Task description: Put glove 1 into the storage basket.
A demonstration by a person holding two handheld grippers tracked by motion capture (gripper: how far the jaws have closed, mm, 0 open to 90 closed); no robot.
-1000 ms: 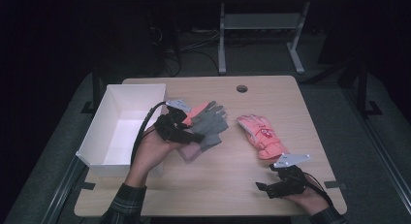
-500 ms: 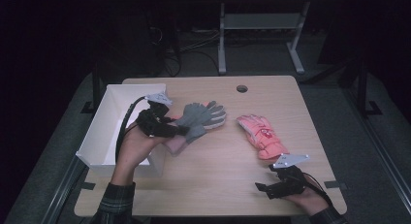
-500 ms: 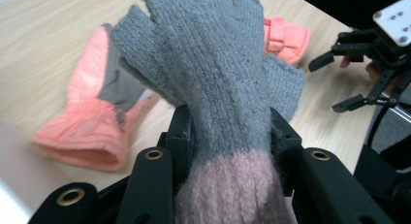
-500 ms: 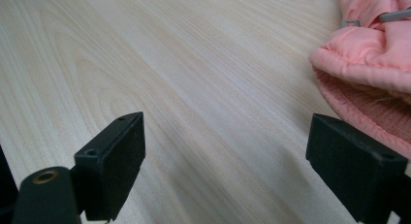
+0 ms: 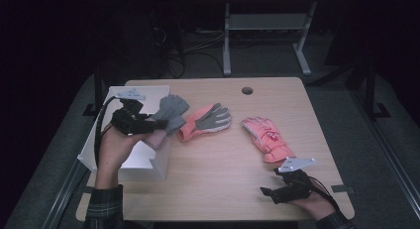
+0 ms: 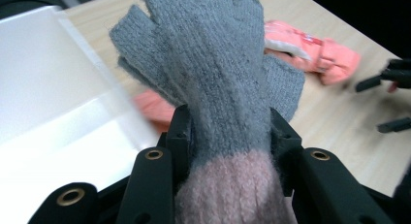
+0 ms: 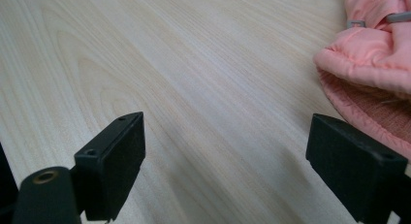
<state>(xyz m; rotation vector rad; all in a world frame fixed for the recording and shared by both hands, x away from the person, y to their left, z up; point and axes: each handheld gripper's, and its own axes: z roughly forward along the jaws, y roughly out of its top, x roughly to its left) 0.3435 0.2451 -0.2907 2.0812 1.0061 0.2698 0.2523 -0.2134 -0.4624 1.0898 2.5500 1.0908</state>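
Note:
A grey knit glove [image 5: 171, 110] with a pink cuff hangs in my left gripper [image 5: 157, 125], which is shut on it at the wrist, over the right wall of the white box [image 5: 148, 162]. In the left gripper view the jaws clamp the glove [image 6: 213, 64] where grey meets pink, with the gripper [image 6: 230, 132] above the box [image 6: 48, 103]. An orange glove with a grey palm [image 5: 205, 121] lies flat mid-table. A pink padded glove [image 5: 267, 140] lies to its right. My right gripper [image 5: 270, 193] rests open near the front edge, its jaws [image 7: 232, 151] wide apart beside the pink glove's cuff [image 7: 368, 64].
The wooden table [image 5: 228, 189] has a round cable hole [image 5: 247, 90] at its far side. A metal table frame [image 5: 267, 26] stands on the dark floor beyond. Bare wood lies between the box and my right gripper.
My left gripper has carried the grey glove leftward and slightly up, from over the orange glove to the box's wall, uncovering the orange glove. The right gripper has not moved.

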